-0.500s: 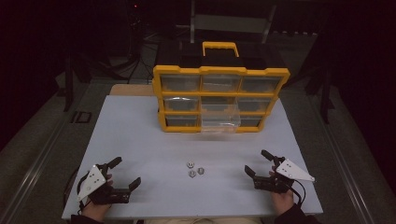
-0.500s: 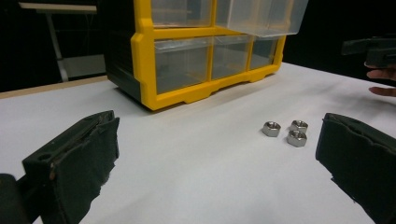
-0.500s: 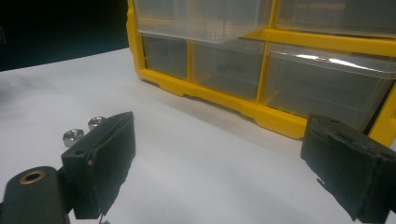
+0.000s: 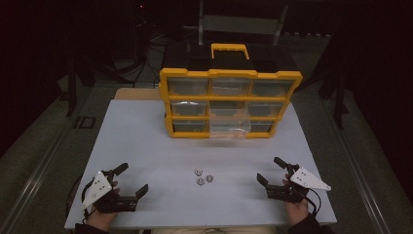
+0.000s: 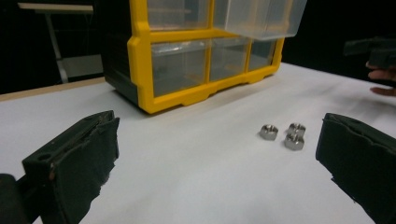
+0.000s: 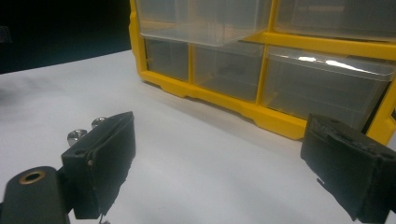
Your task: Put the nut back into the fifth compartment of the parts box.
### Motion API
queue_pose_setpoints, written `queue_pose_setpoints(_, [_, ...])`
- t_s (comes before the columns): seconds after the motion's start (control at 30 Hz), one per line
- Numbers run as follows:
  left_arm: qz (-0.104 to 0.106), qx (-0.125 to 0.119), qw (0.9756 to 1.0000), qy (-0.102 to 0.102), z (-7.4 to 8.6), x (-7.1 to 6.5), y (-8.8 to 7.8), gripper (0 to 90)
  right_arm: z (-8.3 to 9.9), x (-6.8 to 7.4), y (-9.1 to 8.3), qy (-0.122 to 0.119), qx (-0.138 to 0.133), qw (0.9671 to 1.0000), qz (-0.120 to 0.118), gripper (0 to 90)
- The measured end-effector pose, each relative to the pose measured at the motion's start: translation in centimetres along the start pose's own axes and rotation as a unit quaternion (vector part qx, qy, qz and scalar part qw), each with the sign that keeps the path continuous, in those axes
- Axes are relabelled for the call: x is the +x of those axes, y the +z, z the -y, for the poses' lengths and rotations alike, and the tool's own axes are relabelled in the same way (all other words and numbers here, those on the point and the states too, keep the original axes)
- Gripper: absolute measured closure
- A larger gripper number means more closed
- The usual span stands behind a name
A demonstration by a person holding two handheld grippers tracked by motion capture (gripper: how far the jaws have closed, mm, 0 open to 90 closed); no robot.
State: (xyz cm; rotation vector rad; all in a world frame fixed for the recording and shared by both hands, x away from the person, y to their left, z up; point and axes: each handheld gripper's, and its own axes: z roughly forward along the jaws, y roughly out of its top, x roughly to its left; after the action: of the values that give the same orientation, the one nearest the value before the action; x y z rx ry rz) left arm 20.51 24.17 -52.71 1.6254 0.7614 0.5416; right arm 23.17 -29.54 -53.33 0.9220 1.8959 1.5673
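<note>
Three small hex nuts, bright grey metal with a bore through each, clustered near the front edge of the tabletop, midway between its two front corners. Probably hard, light, slick and prone to skid or roll; best pinched across opposite flats, one at a time. Left gripper and right gripper both spread wide and empty, resting near the front corners, well apart from the nuts; yellow drawer cabinet at the far edge, one clear drawer pulled out.
</note>
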Motion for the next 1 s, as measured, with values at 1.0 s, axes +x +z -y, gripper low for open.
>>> queue_pose_setpoints(1.0, [0.105,-0.007,0.9940,0.031,-8.2,0.3,4.3,0.0,-0.3,0.6,0.1,-0.002,-0.004,0.9998,-0.019,10.5])
